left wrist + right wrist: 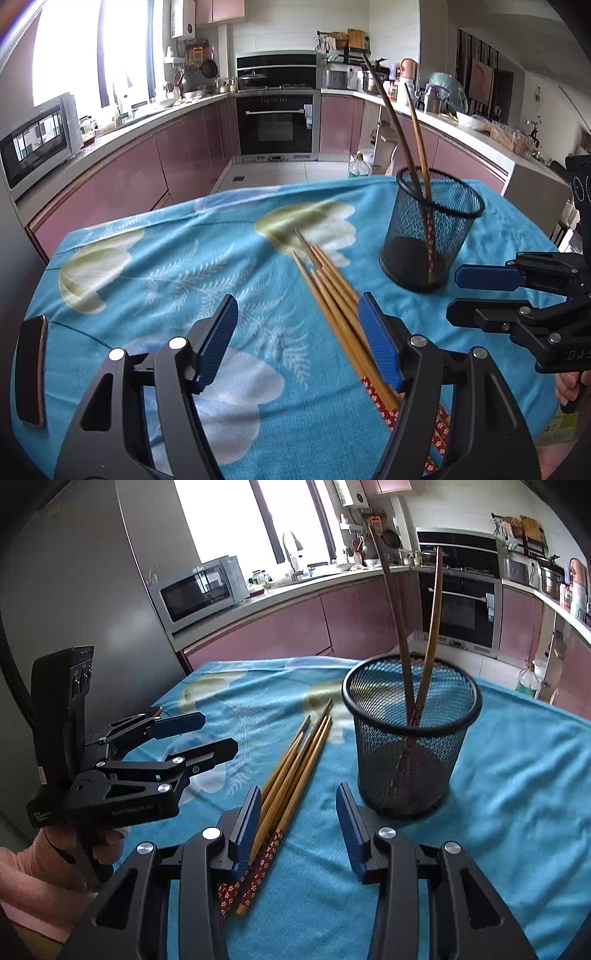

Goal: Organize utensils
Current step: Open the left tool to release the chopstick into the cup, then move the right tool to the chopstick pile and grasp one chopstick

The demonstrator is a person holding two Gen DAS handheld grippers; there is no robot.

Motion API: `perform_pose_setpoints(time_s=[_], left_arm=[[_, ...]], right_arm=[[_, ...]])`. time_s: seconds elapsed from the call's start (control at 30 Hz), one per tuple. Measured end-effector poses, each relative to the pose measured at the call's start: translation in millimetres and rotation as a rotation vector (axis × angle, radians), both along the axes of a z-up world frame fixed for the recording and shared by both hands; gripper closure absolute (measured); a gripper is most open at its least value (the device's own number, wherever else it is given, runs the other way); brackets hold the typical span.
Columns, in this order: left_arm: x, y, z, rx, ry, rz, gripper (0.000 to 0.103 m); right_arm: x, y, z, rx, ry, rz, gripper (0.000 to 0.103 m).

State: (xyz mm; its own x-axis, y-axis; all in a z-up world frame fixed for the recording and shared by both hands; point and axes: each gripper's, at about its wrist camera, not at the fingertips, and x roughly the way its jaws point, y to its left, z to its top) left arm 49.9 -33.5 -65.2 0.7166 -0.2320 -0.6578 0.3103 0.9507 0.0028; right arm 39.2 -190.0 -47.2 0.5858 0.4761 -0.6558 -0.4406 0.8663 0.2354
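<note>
Several bamboo chopsticks [328, 291] [295, 768] with red patterned ends lie in a loose bundle on the blue floral tablecloth [147, 258]. A black mesh cup [406, 236] [384, 760] stands upright to their right, with two darker chopsticks [417, 136] [432, 627] leaning inside it. My left gripper [298, 306] [216, 733] is open just above the bundle, its right finger over the sticks. My right gripper [298, 794] [456, 295] is open too. The bundle runs past its left finger and the cup is just beyond its right finger. Neither gripper holds anything.
A dark flat object [31, 369] lies at the table's left edge. Beyond the table stand pink kitchen cabinets [122, 184], an oven [277, 125], a microwave [199, 590] and a grey fridge [92, 590]. A plastic bottle [358, 166] is on the floor behind the table.
</note>
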Motion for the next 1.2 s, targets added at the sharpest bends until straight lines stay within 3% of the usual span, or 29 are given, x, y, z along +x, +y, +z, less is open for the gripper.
perform_pose_setpoints(time_s=[0.47,0.93,1.2], left_arm=[[-0.8,-21.9,-33.7,0.027,0.129,-0.041,0.037],[5.1,-8.3,-39.1,-0.037,0.199,-0.081,0.062],[8.0,0.3,-38.7,-0.078,0.220,-0.083,0.065]], right_arm=[[6.7,6.3,-25.6,-0.006,0.077,-0.018,0.063],[12.5,20.2,-32.2,-0.025,0.094,0.001,0.064],[19.0,19.0,-39.0,-0.051,0.122,-0.028,0.074]])
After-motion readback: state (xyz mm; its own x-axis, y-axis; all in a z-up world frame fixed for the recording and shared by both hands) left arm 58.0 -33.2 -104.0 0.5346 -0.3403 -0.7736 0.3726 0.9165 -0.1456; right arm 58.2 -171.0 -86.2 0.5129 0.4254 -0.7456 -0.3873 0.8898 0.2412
